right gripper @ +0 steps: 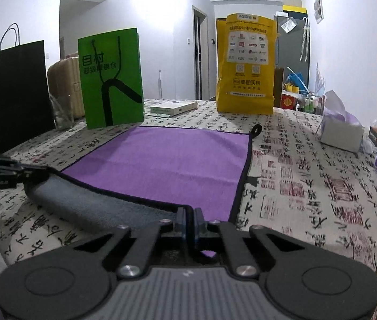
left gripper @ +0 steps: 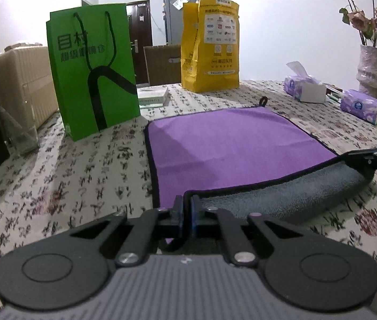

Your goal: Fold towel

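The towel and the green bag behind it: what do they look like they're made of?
The towel looks like soft microfibre: matte purple face, fuzzy grey napped underside where the near edge is lifted, dark stitched binding. Both tongs, left and right, are shut on its near corners. The green bag looks like stiff coated paper with a slight sheen, crisp flat panels and black cord handles; non-woven fabric can't be ruled out.

Green bag (right gripper: 111, 77): we read "目村" in large characters; the smaller line beneath stays unclear to us.
Yellow bag (right gripper: 246, 65): we read "美团买药" under two QR squares; the logo grid is too small.
Tablecloth (right gripper: 308, 186): brush calligraphy and red seal stamps, illegible to us.
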{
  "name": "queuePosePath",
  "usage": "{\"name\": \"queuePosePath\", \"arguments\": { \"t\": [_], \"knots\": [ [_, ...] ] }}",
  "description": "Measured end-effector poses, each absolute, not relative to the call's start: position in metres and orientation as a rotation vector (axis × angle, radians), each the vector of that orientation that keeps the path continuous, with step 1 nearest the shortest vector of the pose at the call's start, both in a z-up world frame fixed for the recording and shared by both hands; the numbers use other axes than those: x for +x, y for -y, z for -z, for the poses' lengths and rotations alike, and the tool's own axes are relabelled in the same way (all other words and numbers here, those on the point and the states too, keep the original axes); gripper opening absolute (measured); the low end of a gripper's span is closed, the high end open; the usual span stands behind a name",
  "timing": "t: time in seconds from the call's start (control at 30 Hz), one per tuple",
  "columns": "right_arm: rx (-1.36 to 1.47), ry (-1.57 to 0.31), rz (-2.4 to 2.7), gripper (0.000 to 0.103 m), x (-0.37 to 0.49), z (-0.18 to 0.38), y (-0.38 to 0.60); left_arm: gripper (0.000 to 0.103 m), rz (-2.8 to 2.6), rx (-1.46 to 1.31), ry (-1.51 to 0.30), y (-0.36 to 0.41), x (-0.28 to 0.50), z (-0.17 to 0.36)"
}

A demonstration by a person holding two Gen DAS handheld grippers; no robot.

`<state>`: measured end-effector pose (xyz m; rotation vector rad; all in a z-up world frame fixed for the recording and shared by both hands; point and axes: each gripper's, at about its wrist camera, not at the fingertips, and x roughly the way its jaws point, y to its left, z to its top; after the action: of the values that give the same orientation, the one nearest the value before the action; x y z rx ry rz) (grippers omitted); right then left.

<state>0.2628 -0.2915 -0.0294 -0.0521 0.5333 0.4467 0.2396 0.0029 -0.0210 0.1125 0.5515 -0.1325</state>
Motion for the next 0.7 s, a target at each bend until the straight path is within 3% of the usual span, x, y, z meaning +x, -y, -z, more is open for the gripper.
{"name": "queuePosePath", "arguments": {
  "t": [0.7],
  "knots": [
    [-0.131,-0.501,-0.447,0.005,0.363,0.011,0.279,0.006,0.114,0.145,-0.517,-0.008,0.342,0.001]
  ]
}}
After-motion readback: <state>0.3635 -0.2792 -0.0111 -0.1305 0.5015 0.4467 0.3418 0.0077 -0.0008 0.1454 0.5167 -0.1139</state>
